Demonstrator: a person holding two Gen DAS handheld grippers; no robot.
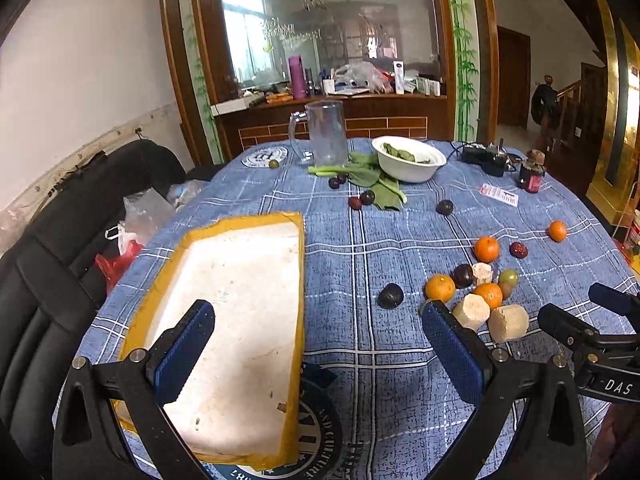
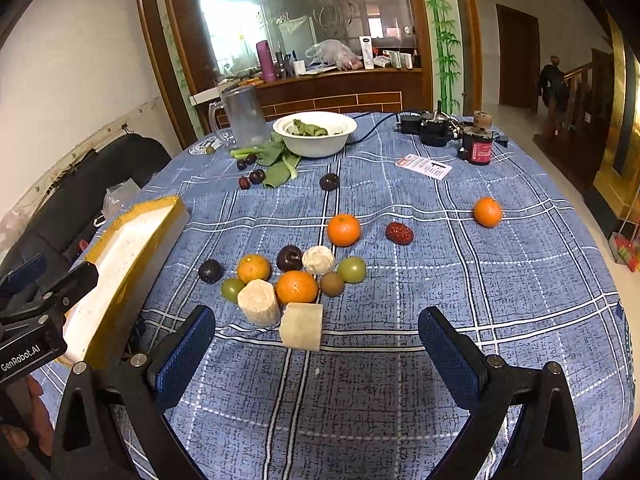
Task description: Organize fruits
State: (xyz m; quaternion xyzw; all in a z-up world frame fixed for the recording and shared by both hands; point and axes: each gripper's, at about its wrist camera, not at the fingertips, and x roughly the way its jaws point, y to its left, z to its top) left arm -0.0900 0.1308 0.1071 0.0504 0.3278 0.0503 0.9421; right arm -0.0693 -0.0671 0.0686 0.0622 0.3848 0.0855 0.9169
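Observation:
A white foam tray with a yellow taped rim lies on the blue checked tablecloth at the left; it also shows in the right wrist view. A cluster of fruit lies in the middle: oranges, dark plums, green fruits, a kiwi and pale sugarcane chunks. A lone orange and a red date lie further right. My left gripper is open and empty above the tray's right edge. My right gripper is open and empty just short of the nearest sugarcane chunk.
At the far side stand a clear glass mug, a white bowl of greens, loose leafy greens, several small plums, black electronics and a red-labelled bottle. A black chair is at the left.

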